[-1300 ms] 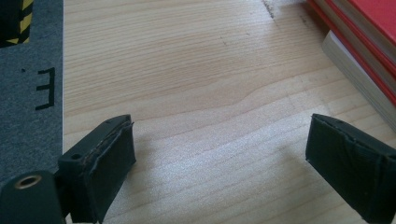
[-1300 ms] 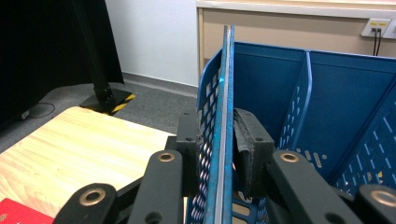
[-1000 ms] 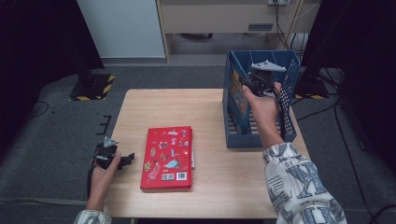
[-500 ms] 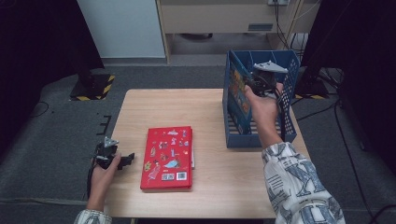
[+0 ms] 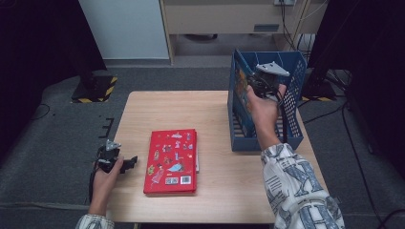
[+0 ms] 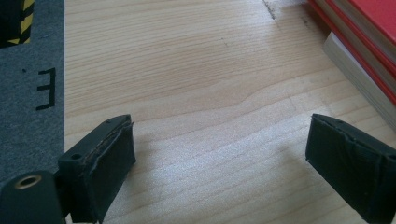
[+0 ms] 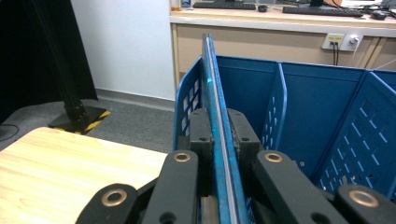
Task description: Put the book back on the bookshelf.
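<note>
Right gripper [image 7: 219, 140]: jaws pinching thin blue-edged book [image 7: 212, 93], upright above blue plastic file crate [image 5: 293, 114] | left gripper [image 6: 224, 158]: jaws spread, resting on wooden tabletop [image 5: 167, 109] | red hardcover book [image 5: 172, 160] lies flat just beside it, spine pointing away.

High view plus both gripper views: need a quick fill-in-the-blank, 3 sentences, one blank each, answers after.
1. The right gripper is shut on a thin book standing in the ____ rack.
2. The left gripper hangs open over the bare ____ table.
3. Flat on the table lies a book with a ____ cover.

Missing words: blue; wooden; red
</note>
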A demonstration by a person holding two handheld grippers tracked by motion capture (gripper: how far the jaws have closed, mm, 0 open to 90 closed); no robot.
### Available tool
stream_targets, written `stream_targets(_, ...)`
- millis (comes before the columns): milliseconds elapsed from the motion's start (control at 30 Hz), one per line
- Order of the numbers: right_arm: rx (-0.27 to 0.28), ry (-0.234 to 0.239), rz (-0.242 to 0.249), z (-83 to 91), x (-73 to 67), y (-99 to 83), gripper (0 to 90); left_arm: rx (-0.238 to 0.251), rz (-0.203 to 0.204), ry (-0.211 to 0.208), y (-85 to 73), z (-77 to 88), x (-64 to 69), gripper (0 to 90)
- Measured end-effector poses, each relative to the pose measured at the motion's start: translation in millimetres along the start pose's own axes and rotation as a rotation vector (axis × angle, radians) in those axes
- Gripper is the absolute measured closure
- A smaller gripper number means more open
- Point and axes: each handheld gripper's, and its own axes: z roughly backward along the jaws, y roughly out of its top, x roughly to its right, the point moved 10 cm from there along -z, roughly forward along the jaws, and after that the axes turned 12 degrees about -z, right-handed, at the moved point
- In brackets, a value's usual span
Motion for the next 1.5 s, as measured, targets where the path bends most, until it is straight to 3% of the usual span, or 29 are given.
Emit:
stream_targets(767,0.022,-0.023,-0.008,-8.2,-5.7,-1.1,81.8,0.001,0.0,-0.001,0.3,-0.1,0.3,7.8)
stream_targets(1133,0.003,0.047,0.003,1.3,-15.0,-6.3,62.6,0.004,0.001,0.0,0.5,0.2,0.0,7.8)
stream_targets(1500,-0.021,0.1,0.015,22.1,-14.9,-19.8,59.0,0.001,-0.004,0.002,0.5,0.4,0.7,7.8)
